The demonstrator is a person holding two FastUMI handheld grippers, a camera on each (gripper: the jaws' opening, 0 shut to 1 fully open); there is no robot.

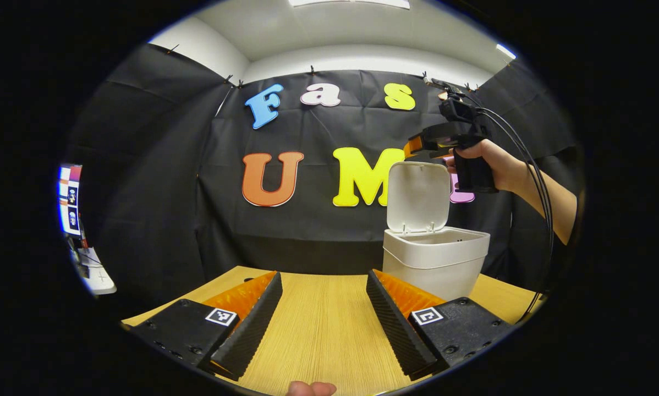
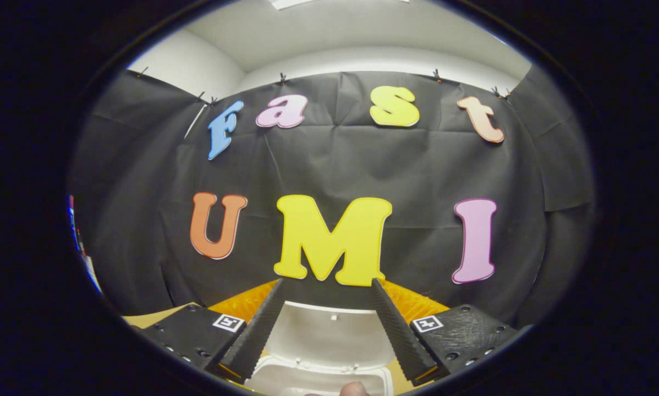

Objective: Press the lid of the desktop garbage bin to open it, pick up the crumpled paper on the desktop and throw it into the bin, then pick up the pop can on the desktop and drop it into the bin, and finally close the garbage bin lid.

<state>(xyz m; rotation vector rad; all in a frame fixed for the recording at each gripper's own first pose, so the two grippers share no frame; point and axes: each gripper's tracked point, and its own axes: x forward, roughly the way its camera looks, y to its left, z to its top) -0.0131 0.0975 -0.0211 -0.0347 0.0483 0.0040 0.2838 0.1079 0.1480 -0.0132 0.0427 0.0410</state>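
- Garbage bin (image 1: pixel 437 264): stands on the table, right of centre and toward the far edge. Its lid (image 1: pixel 417 197) is raised upright on the rear hinge.
- Right gripper (image 1: pixel 417 147): held by a hand (image 1: pixel 486 162) just above the lid's top edge. Its own view looks down past the lid (image 2: pixel 329 330) into the bin mouth; fingers set wide apart, nothing between them.
- Left gripper (image 1: pixel 323 316): low over the near table, fingers wide apart, empty.
- Progress, judged: no paper or can is seen on the visible table, so the drops look done. Closing the lid remains.
- Table (image 1: pixel 324 341): pale wood grain, bare between the left fingers.
- Room: black cloth walls, white ceiling with strip light; a screen (image 1: pixel 70 199) at far left.
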